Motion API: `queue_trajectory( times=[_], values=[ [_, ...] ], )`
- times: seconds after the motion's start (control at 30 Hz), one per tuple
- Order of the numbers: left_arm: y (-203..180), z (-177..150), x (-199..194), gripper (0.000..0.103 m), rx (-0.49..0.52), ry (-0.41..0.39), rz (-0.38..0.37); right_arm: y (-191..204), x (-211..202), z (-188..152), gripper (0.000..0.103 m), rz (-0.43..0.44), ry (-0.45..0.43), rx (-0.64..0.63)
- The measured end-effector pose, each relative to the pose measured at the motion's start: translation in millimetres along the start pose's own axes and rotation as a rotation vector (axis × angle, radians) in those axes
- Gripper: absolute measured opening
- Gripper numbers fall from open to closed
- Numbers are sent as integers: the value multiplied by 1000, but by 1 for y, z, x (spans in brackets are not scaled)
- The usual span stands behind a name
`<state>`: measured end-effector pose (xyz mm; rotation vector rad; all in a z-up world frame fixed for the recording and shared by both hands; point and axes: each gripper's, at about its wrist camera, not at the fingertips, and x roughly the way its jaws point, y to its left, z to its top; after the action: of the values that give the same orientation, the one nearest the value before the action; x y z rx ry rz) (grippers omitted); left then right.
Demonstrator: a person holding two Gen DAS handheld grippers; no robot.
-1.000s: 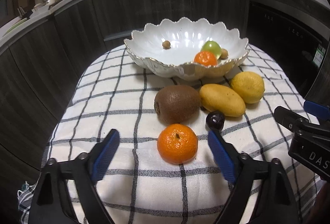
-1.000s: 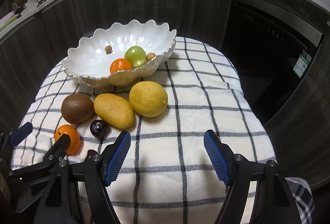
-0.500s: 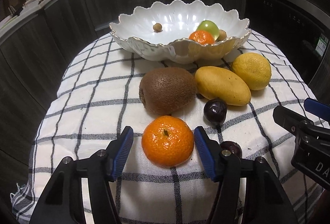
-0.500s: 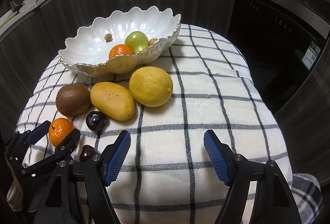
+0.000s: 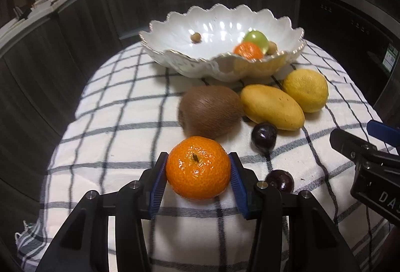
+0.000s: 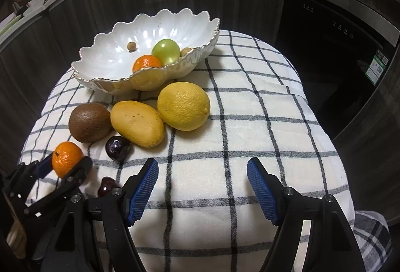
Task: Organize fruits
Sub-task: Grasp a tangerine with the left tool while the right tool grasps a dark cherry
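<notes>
The left gripper [image 5: 198, 173] has just been closing, and its blue fingers [image 5: 158, 184] are now pressed against both sides of a mandarin [image 5: 198, 168] that sits on the checked cloth [image 5: 112, 121] covering the tabletop, near its front edge. Whether the fruit is lifted clear of the cloth cannot be told — it seems to rest there. Just behind the mandarin a kiwi [image 5: 210, 114] is seen, with a mango [image 5: 272, 106] touching it and a lemon [image 5: 306, 89] beside that. Two dark plums are placed to the right of the held fruit: one [image 5: 263, 133] in front of the mango, the other [image 5: 280, 180] just beside the right-hand finger. Farther back a scalloped white bowl [image 5: 175, 29] is set on the cloth; a second mandarin [image 5: 247, 50], a green fruit [image 5: 256, 39] and a small brown nut-like piece [image 5: 195, 37] are held in it. The right gripper [image 6: 202, 188] is kept wide open over bare cloth — nothing lies between its fingers.
</notes>
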<state>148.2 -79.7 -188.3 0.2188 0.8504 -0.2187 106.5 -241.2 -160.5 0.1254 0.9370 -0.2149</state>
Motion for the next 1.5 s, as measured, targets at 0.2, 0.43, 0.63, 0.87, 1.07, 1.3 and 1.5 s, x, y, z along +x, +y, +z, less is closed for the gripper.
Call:
queue_trajectory(
  times=[0.2,0.43,0.63,0.87,1.07,1.3,1.5],
  values=[
    [20,2,-14,47,-28,-17,27,16,-4,-1,74,16,-6,-35],
    [52,-7,-29,47,-73,-23,74,45,-6,-3,74,44,-13,-71],
    [78,-17,-40,47,-113,-37,120,73,-4,-11,74,69,-15,-113],
    [95,-23,-39,47,-164,-35,107,87,6,-20,63,63,8,-134],
    [99,-23,-40,47,-183,-41,86,89,13,-22,54,61,34,-132],
    [100,-22,-39,47,-191,-37,73,91,20,-26,36,74,62,-142],
    [101,-22,-39,47,-191,-33,73,94,16,-25,28,99,58,-157]
  ],
)
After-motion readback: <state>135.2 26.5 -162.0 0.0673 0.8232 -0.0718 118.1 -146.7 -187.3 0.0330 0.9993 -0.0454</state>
